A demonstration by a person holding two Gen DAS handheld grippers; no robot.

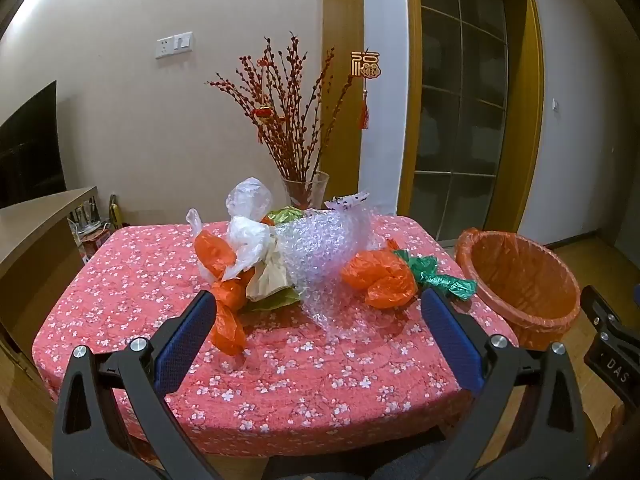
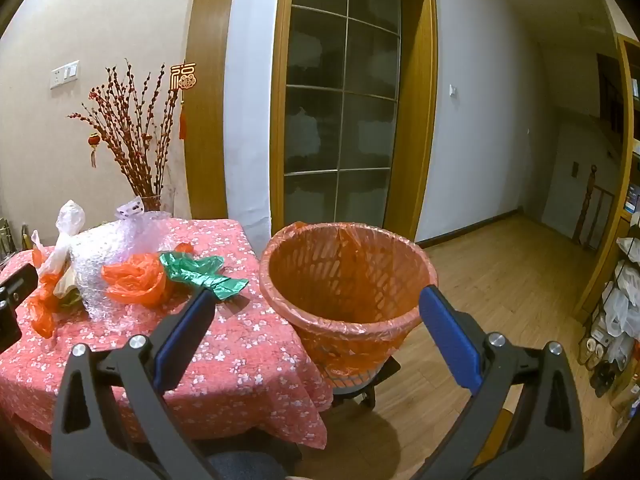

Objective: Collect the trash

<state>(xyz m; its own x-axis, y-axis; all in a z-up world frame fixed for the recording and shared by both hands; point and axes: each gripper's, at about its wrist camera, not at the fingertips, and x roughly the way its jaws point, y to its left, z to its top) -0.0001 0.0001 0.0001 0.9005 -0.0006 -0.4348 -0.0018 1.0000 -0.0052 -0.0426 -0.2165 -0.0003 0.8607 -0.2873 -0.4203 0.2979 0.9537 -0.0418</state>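
Observation:
A heap of trash lies on the table's red flowered cloth (image 1: 280,372): bubble wrap (image 1: 324,252), orange plastic bags (image 1: 380,278), a green bag (image 1: 436,274), white plastic (image 1: 248,236) and crumpled paper (image 1: 268,276). My left gripper (image 1: 318,306) is open and empty, above the table's near side, short of the heap. My right gripper (image 2: 316,300) is open and empty, in front of the orange-lined bin (image 2: 348,280) that stands right of the table. The bin also shows in the left wrist view (image 1: 520,280). The orange bag (image 2: 136,278) and green bag (image 2: 200,274) lie near the table's right edge.
A glass vase with red branches (image 1: 304,192) stands at the table's far edge by the wall. A wooden cabinet (image 1: 36,220) is left of the table. A glass-panel door (image 2: 340,120) and wooden floor (image 2: 500,280) lie behind the bin. Shelves with bags (image 2: 624,300) are far right.

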